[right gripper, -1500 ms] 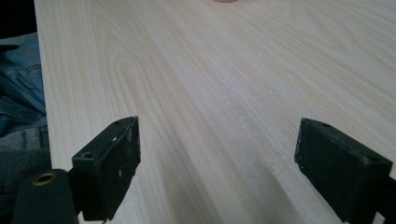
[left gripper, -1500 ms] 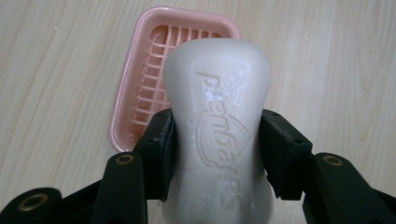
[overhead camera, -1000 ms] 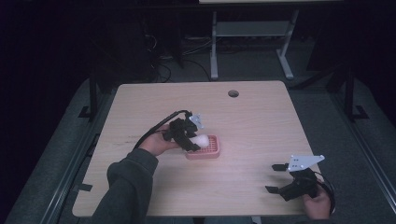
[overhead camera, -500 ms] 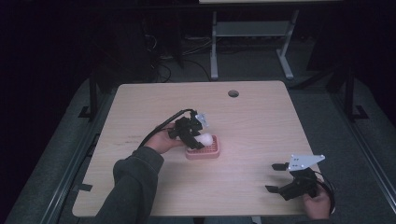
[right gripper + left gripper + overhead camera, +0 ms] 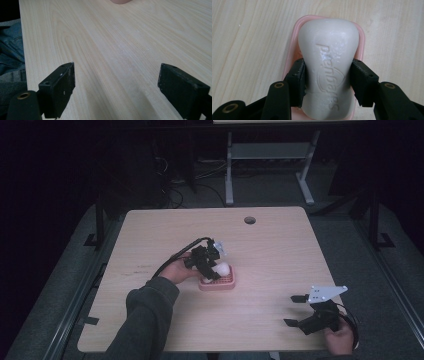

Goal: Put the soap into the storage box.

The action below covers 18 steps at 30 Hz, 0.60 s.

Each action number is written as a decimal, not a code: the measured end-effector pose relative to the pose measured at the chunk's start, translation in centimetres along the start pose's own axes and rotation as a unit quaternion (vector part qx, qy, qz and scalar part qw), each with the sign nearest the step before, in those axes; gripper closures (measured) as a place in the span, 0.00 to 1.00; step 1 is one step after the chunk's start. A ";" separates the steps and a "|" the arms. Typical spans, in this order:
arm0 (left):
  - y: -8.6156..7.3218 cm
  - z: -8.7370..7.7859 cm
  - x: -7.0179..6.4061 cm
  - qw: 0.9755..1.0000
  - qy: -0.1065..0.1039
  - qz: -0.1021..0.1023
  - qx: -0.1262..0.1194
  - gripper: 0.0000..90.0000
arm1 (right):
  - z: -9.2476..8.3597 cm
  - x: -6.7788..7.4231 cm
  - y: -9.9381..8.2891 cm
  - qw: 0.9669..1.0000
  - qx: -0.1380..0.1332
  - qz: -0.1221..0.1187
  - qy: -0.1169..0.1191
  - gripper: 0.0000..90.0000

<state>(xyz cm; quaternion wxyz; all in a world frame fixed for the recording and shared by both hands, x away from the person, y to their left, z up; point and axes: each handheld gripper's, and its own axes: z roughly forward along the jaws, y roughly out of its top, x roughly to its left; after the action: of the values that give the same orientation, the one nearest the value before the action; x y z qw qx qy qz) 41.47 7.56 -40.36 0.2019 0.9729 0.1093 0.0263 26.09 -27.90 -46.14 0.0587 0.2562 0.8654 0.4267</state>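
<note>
Looks like a lab: bare wooden table (image 5: 280, 245) with a cable hole (image 5: 249, 220), loose cables (image 5: 175, 195) on dark floor, metal stand (image 5: 270, 155) behind.

On the wooden desk (image 5: 280, 245), the left claw (image 5: 212, 270) grips a white bar of soap (image 5: 221, 269) over a pink soap dish (image 5: 225, 283) near the middle. The right claw (image 5: 295, 311) rests well apart near the front right corner, jaws spread with nothing between them.

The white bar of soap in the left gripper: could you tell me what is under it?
A pink plastic soap dish lies beneath the white bar of soap; its rim shows around the bar. The dish floor is covered by the bar.
</note>
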 end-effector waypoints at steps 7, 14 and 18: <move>0.1 0.8 0.2 1.000 0.000 0.002 0.008 0.55 | 0.0 0.0 0.0 1.000 -0.001 0.000 0.000 0.16; 0.0 0.9 0.3 1.000 -0.001 -0.002 0.007 0.55 | 0.0 0.0 0.0 1.000 0.000 0.001 0.000 0.16; 0.1 1.0 0.3 1.000 -0.001 0.000 0.008 0.55 | 0.0 0.0 0.0 1.000 0.000 0.000 0.000 0.16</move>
<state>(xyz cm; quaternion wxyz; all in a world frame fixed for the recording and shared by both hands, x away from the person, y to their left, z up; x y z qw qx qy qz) 41.91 7.21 -41.23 0.1943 0.9745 0.1094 0.0243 26.09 -27.96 -46.15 0.0588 0.2563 0.8652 0.4270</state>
